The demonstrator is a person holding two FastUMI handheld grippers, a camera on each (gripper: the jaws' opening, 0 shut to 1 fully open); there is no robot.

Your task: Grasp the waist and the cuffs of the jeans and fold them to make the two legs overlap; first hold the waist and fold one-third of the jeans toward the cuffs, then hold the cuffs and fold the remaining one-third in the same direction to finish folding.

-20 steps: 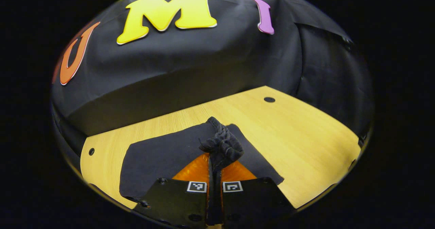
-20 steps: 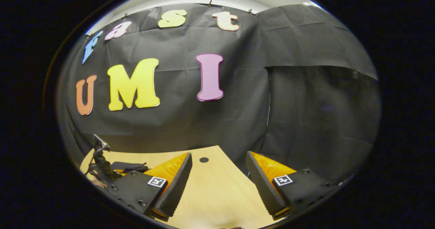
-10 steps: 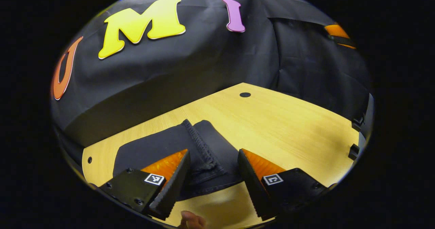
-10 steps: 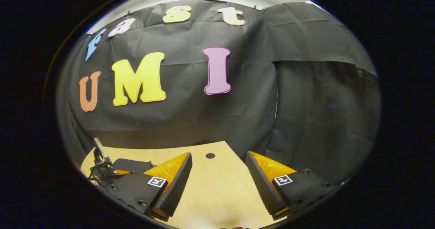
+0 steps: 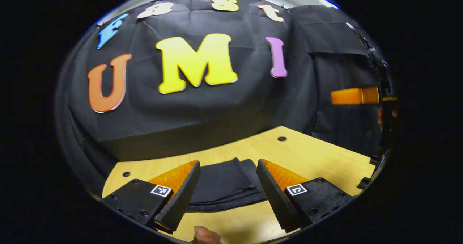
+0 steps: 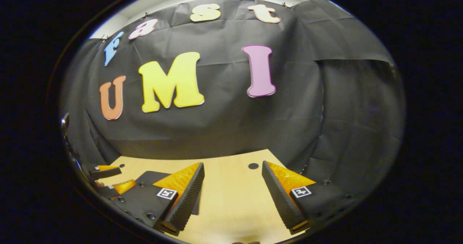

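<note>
The jeans [image 5: 226, 182] lie folded flat on the table [image 5: 311, 157]. They look soft and floppy; grab thick edges. Both tongs, left [image 5: 226, 191] and right [image 6: 231, 197], are open, holding nothing.

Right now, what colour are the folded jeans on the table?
Black or very dark, no pattern visible; the jeans show best in the left gripper view.

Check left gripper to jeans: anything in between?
Nothing visible. In the left gripper view the left gripper is open, and the folded jeans lie flat on the table directly ahead between its fingers, with only bare tabletop around them.
</note>
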